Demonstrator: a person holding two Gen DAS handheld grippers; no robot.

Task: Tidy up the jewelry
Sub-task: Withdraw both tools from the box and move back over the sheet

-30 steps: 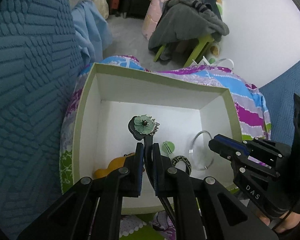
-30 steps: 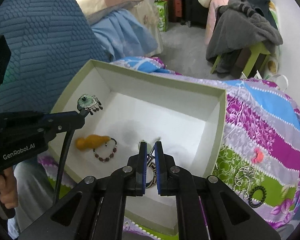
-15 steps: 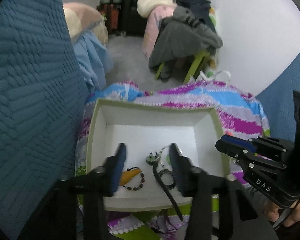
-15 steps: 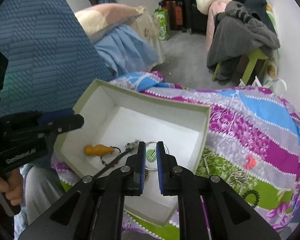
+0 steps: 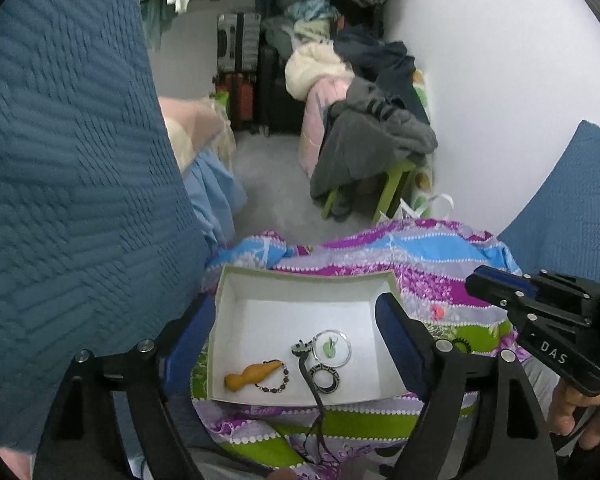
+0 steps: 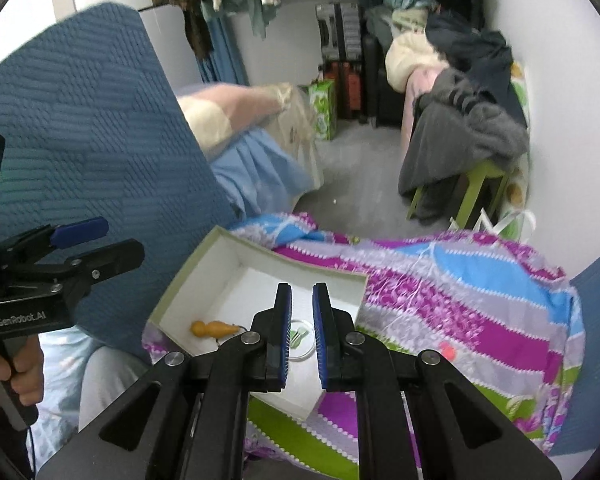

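A white box with a green rim (image 5: 300, 274) sits on a colourful cloth (image 5: 420, 256). In it lie a green flower pendant (image 5: 300, 347) on a black cord, an orange gourd charm (image 5: 252, 374) with a bead bracelet (image 5: 278, 380), a clear bangle (image 5: 334, 346) and a black patterned ring (image 5: 325, 378). My left gripper (image 5: 296, 300) hovers high above the box, its jaws opening wide, with nothing held. The right gripper (image 6: 302, 292) is shut and empty, also above the box (image 6: 220, 240). The gourd charm (image 6: 212, 328) and clear bangle (image 6: 300, 338) show beneath it.
A small red piece (image 5: 436, 312) and a black ring (image 5: 460, 346) lie on the cloth right of the box. A blue quilted cushion (image 5: 60, 200) rises on the left. A green stool (image 6: 480, 184) piled with clothes stands beyond, by the white wall.
The left gripper let go of the flower pendant, which now lies in the box, and spread its jaws. Both grippers rose well away from the box. The right one stayed shut.
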